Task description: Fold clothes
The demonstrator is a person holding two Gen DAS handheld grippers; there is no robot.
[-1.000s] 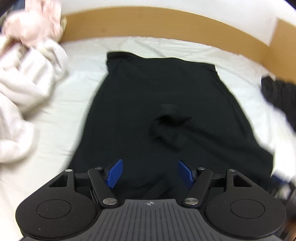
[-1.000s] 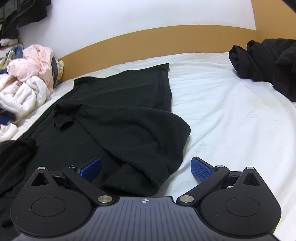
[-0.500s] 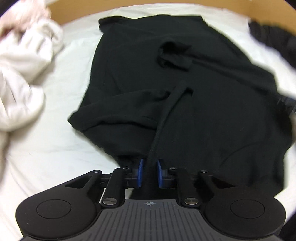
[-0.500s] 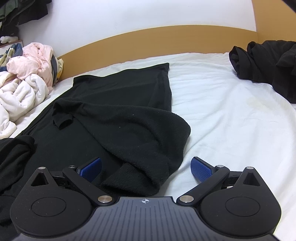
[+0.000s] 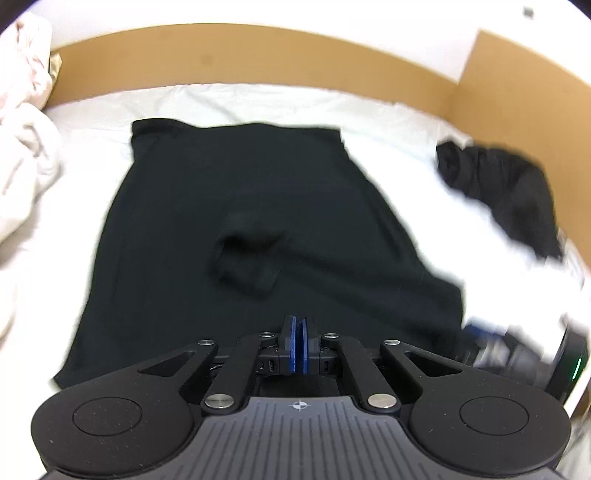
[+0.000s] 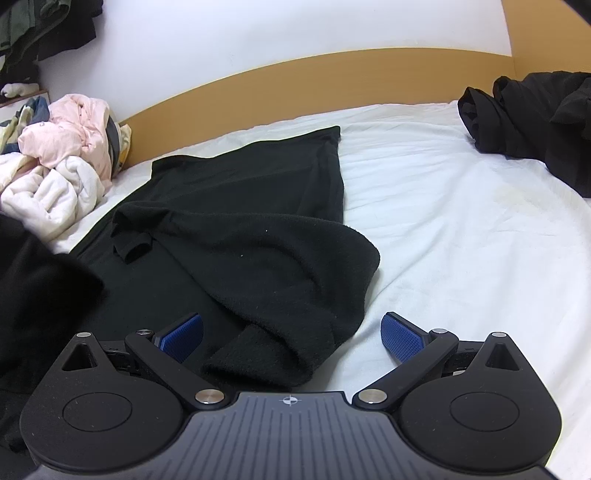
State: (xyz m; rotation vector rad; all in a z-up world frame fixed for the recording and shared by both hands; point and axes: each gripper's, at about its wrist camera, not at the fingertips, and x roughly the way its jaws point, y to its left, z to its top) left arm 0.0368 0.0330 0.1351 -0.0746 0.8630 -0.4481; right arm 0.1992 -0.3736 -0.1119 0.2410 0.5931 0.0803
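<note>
A black fleece garment lies spread on the white bed sheet, with one sleeve folded across its middle. My left gripper is shut at the garment's near edge. Its blue pads are pressed together and only a thin dark line shows between them. At the left edge of the right wrist view a blurred black fold stands raised. My right gripper is open, low over the garment, and its fingers straddle the folded right sleeve and its cuff without touching it.
A heap of white and pink clothes lies at the left by the wooden bed frame. A pile of black clothes sits at the far right. Dark clothes hang at the upper left.
My left gripper went from open to shut on a fold of the black garment, then tilted up. The black fold beside the right gripper has risen. The right gripper stayed still and open.
</note>
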